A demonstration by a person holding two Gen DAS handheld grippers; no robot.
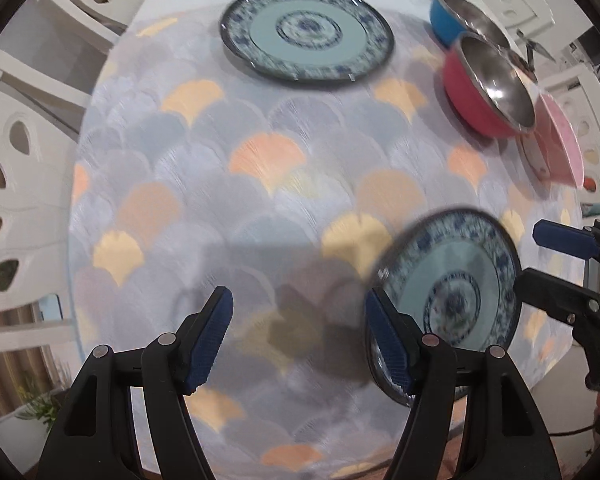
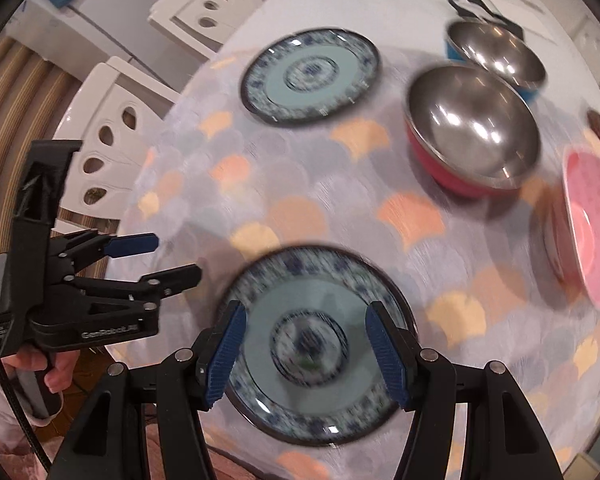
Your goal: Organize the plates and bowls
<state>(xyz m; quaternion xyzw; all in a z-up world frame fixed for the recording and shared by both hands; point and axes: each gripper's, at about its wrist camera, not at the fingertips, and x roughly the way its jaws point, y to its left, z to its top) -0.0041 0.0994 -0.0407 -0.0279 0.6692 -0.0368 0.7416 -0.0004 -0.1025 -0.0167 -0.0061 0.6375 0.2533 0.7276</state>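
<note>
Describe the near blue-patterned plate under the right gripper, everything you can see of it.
The near plate is round and shallow, looks like glazed ceramic: dark rim, blue-and-white floral band, plain teal ring, patterned centre medallion. It lies flat, face up, empty, on the scallop-print tablecloth near the table's front edge. The right gripper is above it with jaws open; no contact is visible. Motion blur hides finer detail.

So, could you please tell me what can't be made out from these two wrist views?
- Near plate: pattern smeared by motion blur in both views; the left gripper finger covers its edge in the left view.
- Pink dish: what lies under it is hidden, right view.
- Blue bowl: mostly behind the red bowl.
- Black item at the table's far edge: too small.
</note>
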